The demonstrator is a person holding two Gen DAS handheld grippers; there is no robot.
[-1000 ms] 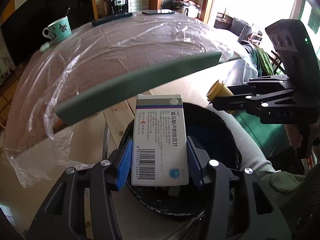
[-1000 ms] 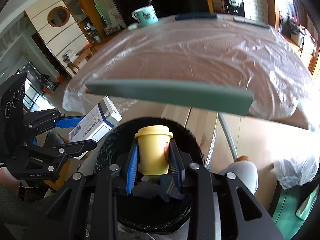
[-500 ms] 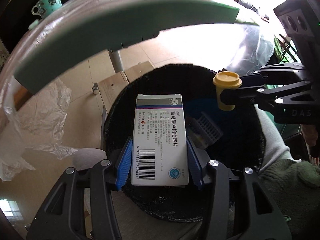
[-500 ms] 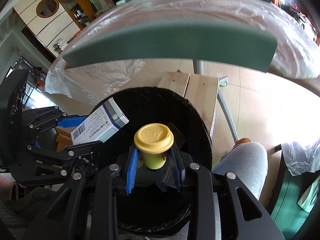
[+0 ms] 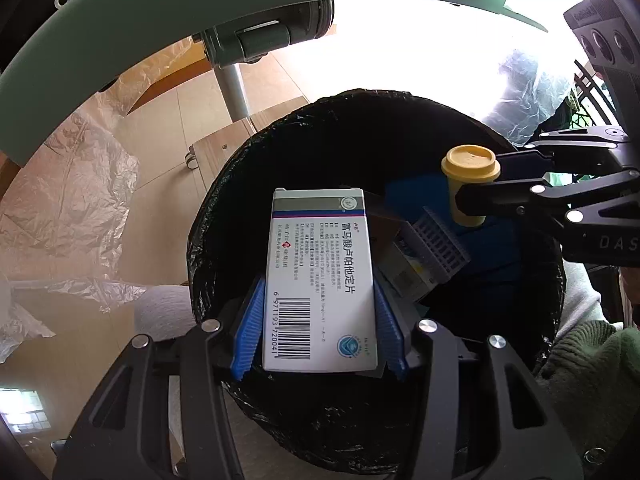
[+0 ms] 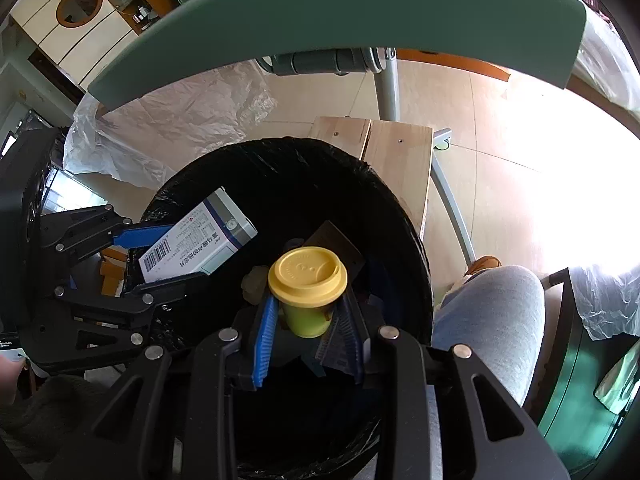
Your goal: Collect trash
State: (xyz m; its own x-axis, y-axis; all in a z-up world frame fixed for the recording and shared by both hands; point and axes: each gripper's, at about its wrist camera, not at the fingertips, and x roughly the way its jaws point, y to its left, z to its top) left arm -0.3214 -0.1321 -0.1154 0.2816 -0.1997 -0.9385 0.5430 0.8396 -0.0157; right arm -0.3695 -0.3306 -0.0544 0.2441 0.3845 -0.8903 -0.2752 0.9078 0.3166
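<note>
Bin (image 5: 208,240) sat directly under both claws, so each drop needed only a release. Left gripper (image 5: 320,332) clamped the medicine box (image 5: 320,276), long axis running away from the jaws, over the bin's mouth. Right gripper (image 6: 308,332) pinched the yellow-lidded cup (image 6: 306,280) upright, also over the opening. Left view showed packaging (image 5: 432,252) already inside; right view hid it, showing perhaps a crumpled scrap (image 6: 254,284) instead.

We look down on a tan tiled floor (image 6: 500,128), glaring white at three o'clock; the green-edged table (image 6: 340,12) arches overhead, draped in clear plastic sheeting (image 6: 180,120).
</note>
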